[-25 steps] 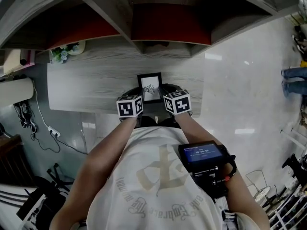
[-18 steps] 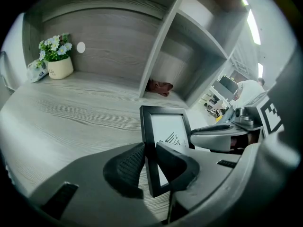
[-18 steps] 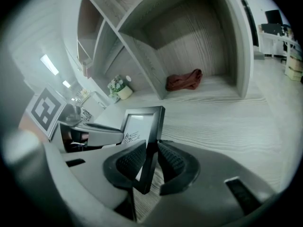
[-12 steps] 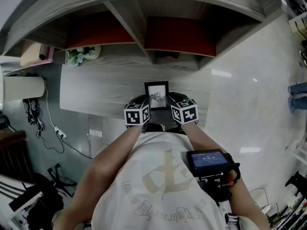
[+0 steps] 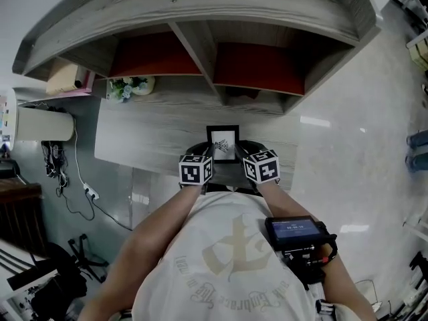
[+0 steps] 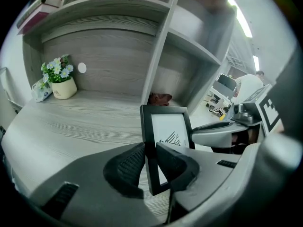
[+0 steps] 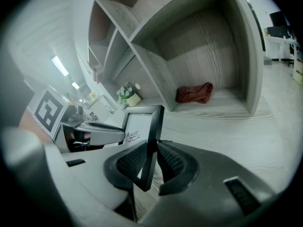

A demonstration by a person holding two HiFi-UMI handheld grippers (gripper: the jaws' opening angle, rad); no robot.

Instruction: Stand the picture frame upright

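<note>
The black picture frame [image 5: 223, 142], white print facing me, is held over the front edge of the grey wooden desk [image 5: 147, 132]. My left gripper [image 5: 208, 156] is shut on its left border, the pads pinching the black edge [image 6: 147, 150]. My right gripper [image 5: 239, 155] grips the right border [image 7: 150, 141]; its jaws have just been closing with that border between them. In the left gripper view the picture frame [image 6: 166, 129] stands nearly upright, its lower corner off the desk. Across the frame, each gripper view shows the other gripper.
A shelf unit with open compartments rises at the back of the desk. A small flower pot [image 5: 130, 87] stands at the back left, and a reddish-brown cloth [image 7: 194, 92] lies in the right compartment. A book [image 5: 67, 79] lies on the top left shelf.
Both grippers have risen together with the frame, which now stands steeper. The head view has drifted, showing more of the shelf.
</note>
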